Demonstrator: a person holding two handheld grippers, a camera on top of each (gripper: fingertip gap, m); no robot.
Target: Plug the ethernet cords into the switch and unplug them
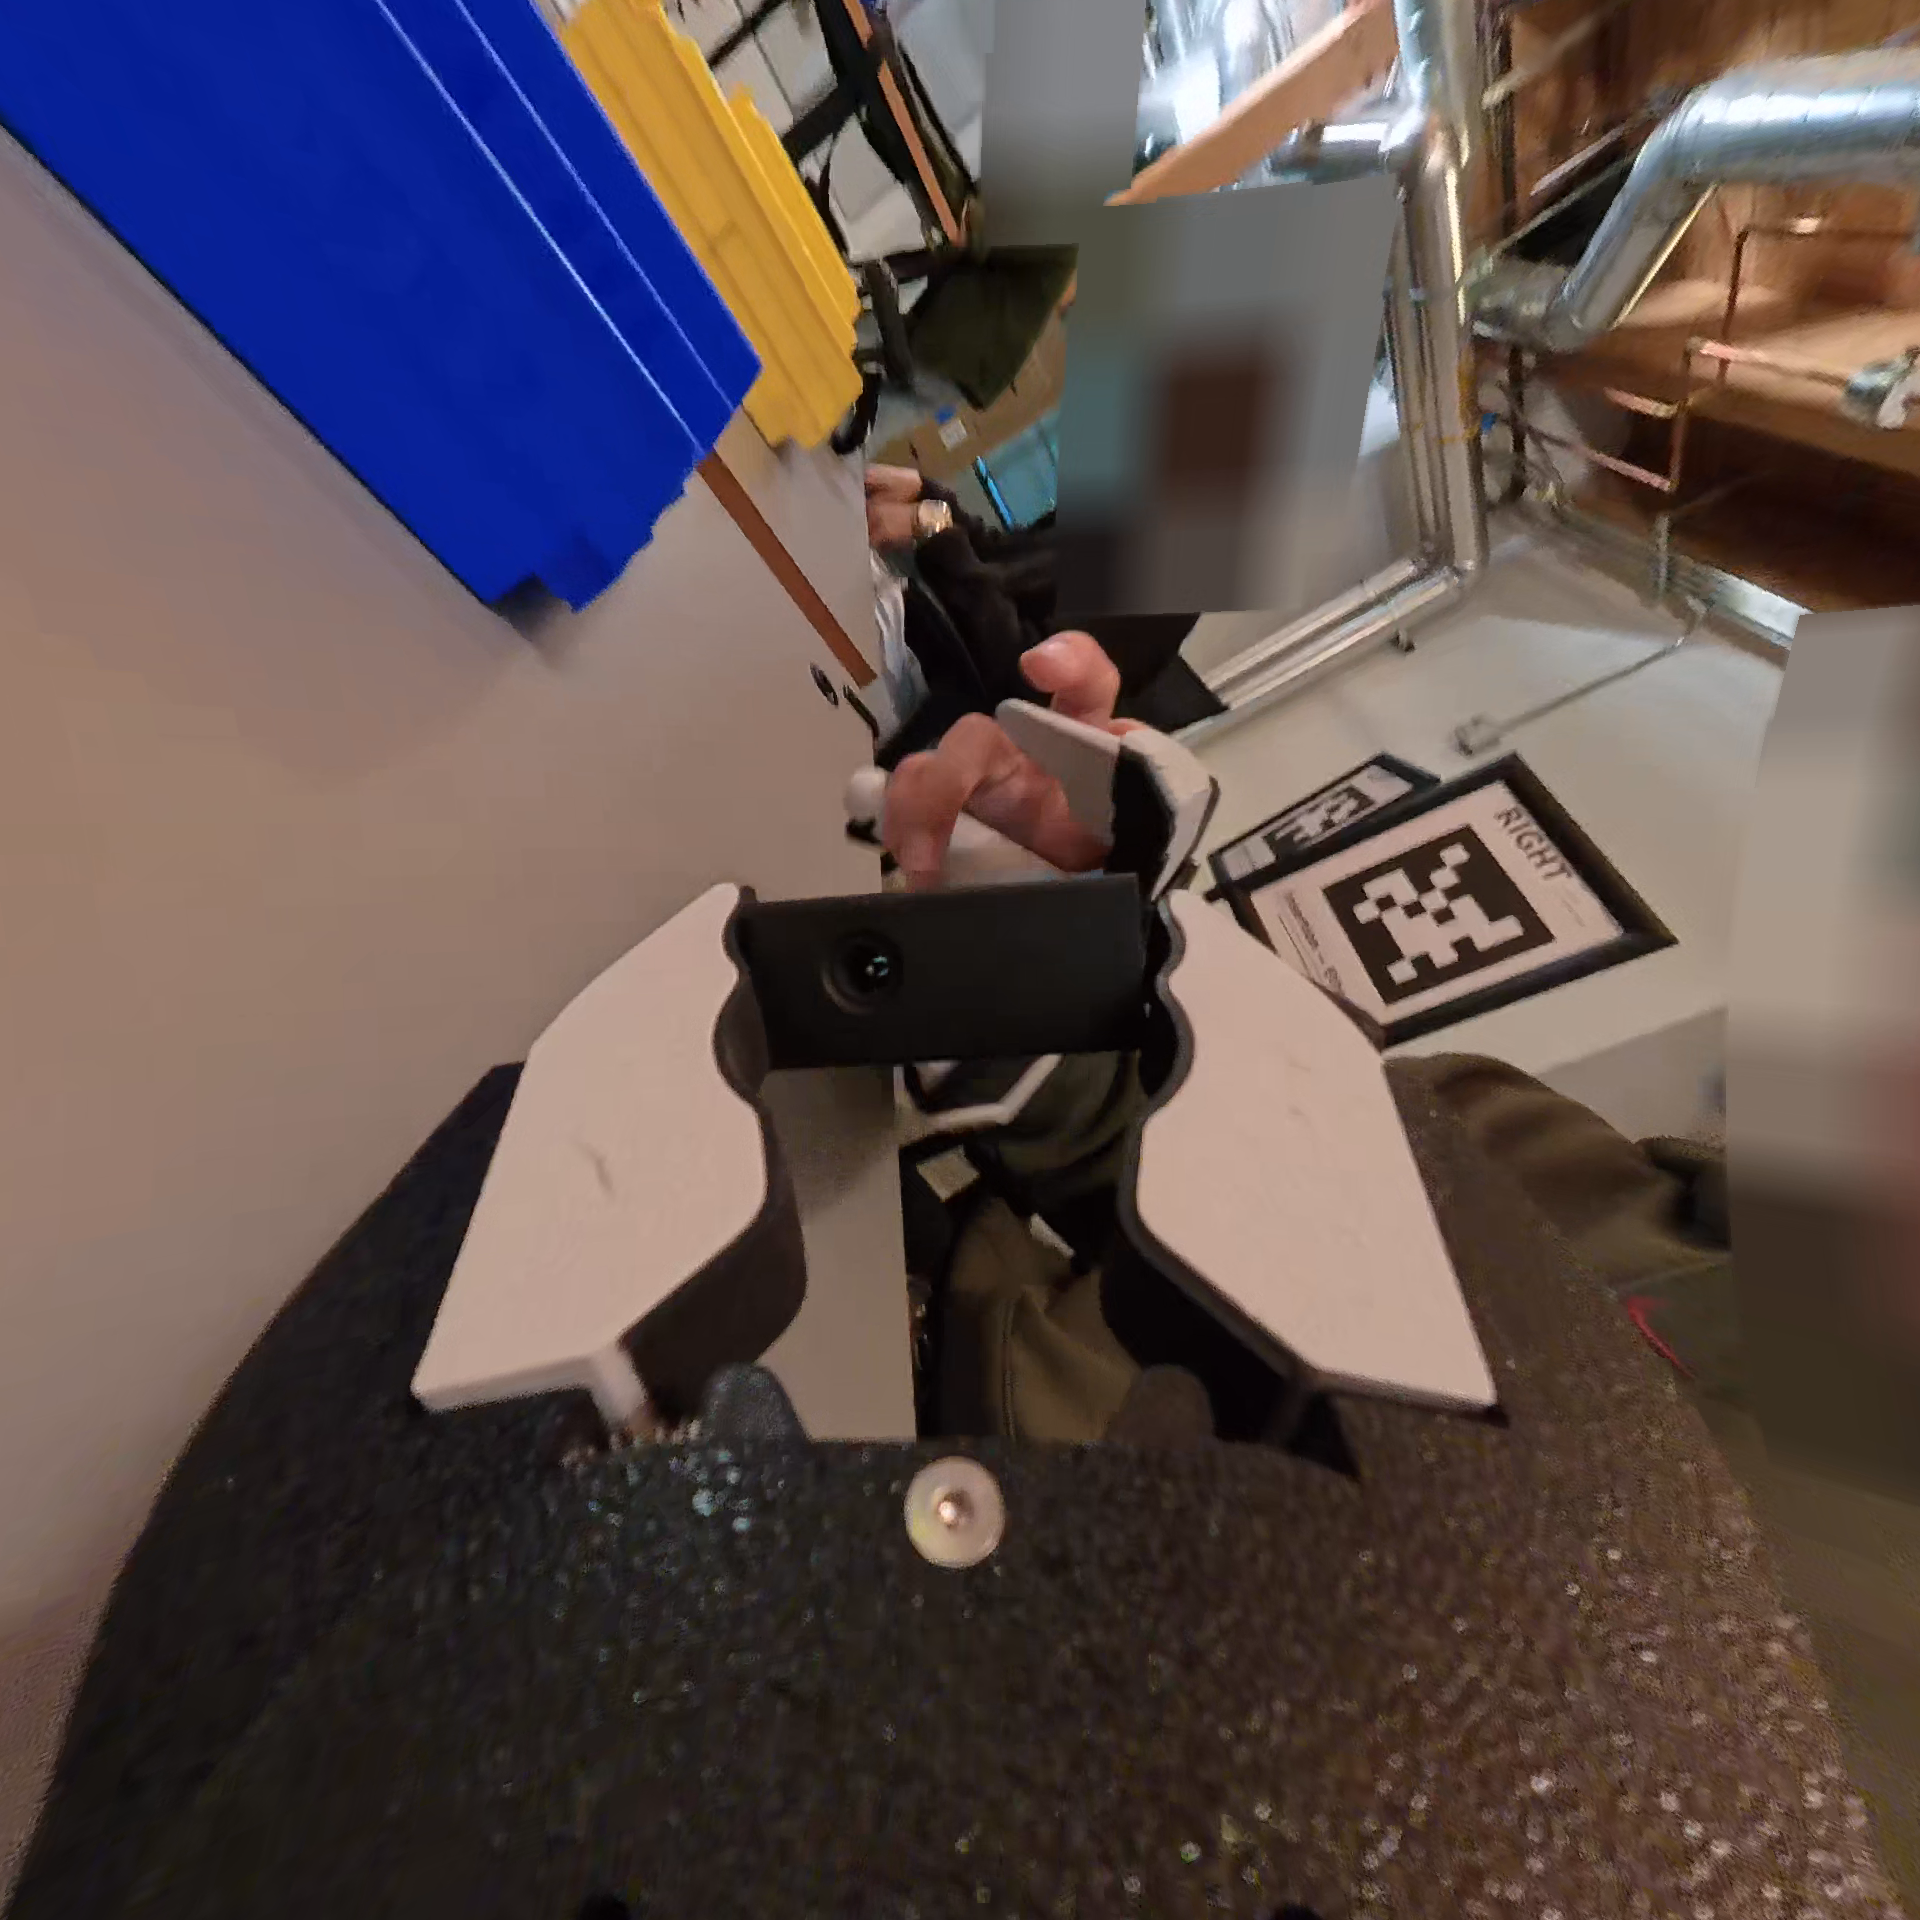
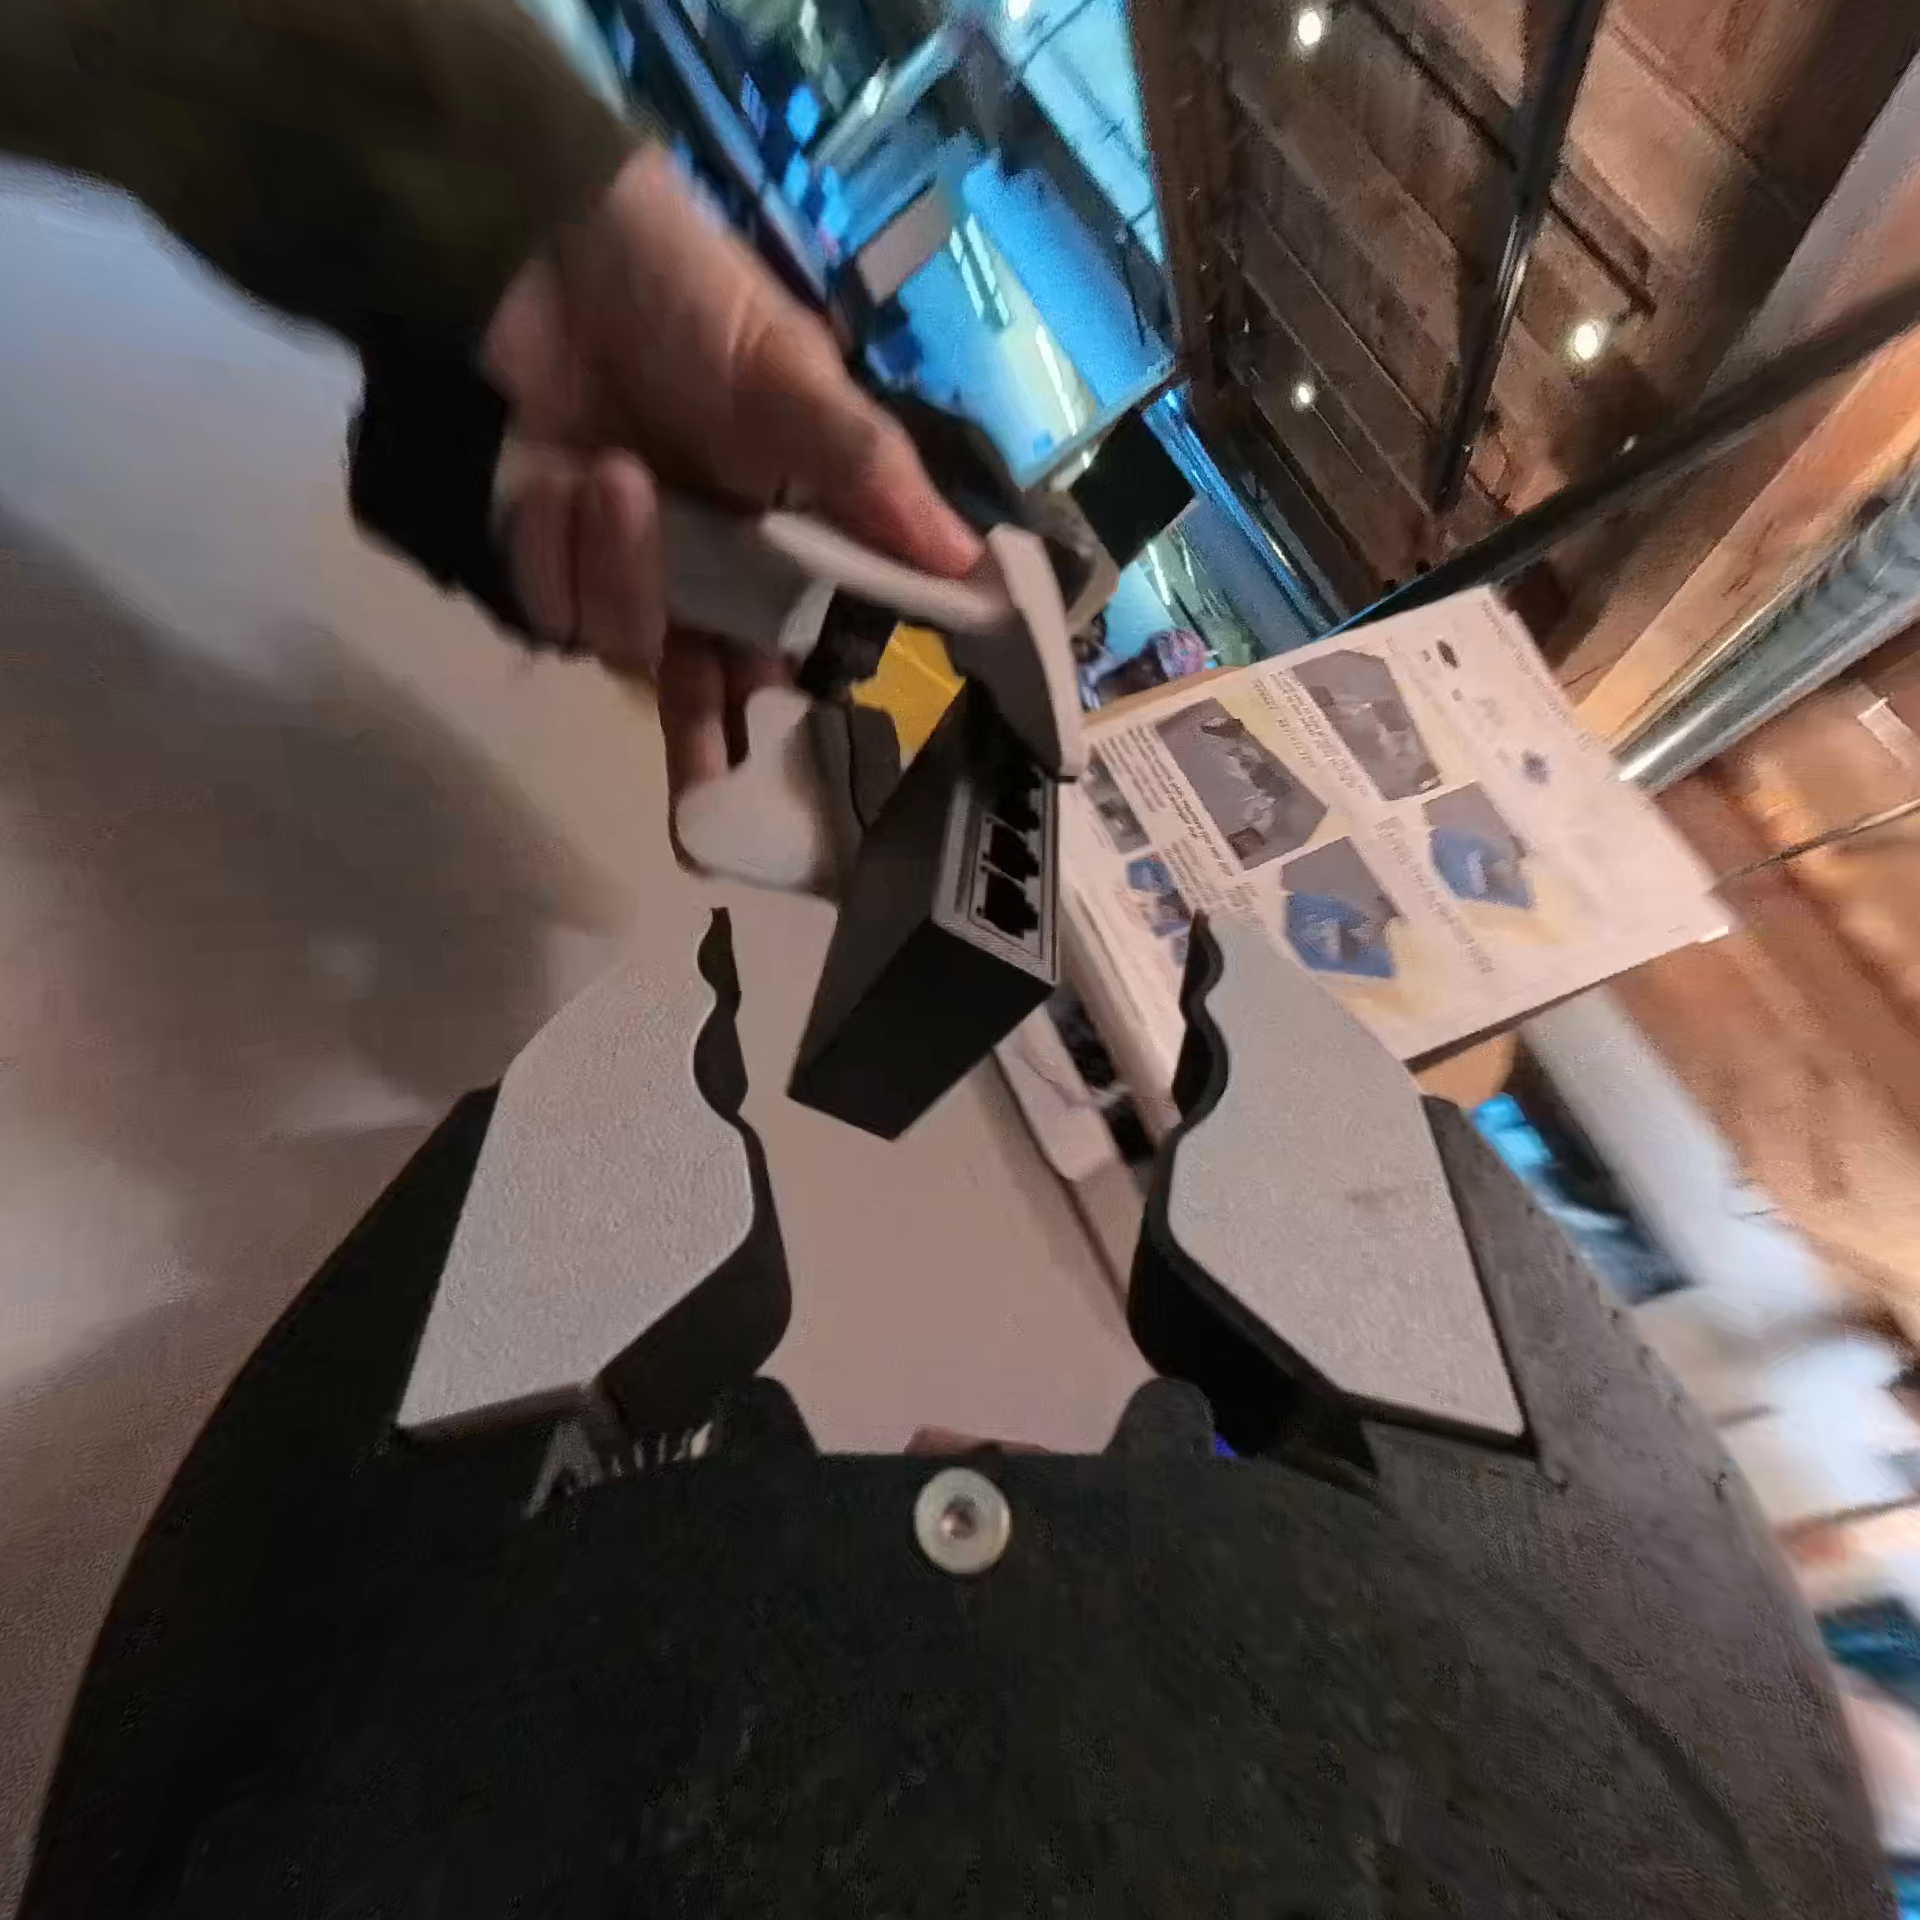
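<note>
Nearest the lens in the left wrist view, the left gripper (image 1: 951, 935) is clamped on the switch (image 1: 997, 987). One finger bears on each short end, and the black box lies crosswise between the tips. A round socket shows on the face toward the camera, at 9 o'clock on the box. The port side is turned away. Judgement: the grip across the ends leaves the long faces free for access. Beyond it at 12 o'clock, a hand (image 1: 977, 800) carries the right gripper (image 1: 1122, 790). The table (image 1: 312, 831) fills the 9 o'clock side, with a blue bin (image 1: 364, 260) and a yellow bin (image 1: 748, 229) toward 11 o'clock. A framed marker board (image 1: 1434, 914) lies on the floor at 3 o'clock.

In the right wrist view, the right gripper (image 2: 956, 966) has its fingers spread wide with nothing between them. The switch (image 2: 914, 997) hangs just past the tips at 12 o'clock, clear of the table (image 2: 935, 1299). It is pinched by the left gripper (image 2: 904, 748) and carried by a hand (image 2: 707, 395) at 11 o'clock. A row of empty ports (image 2: 1006, 862) faces 3 o'clock. A printed sheet (image 2: 1455, 790) lies at 2 o'clock.

No ethernet cord can be identified in either view. Judgement: plugging has not begun. The switch is being presented in the air, and the free claw has yet to fetch a cord.
</note>
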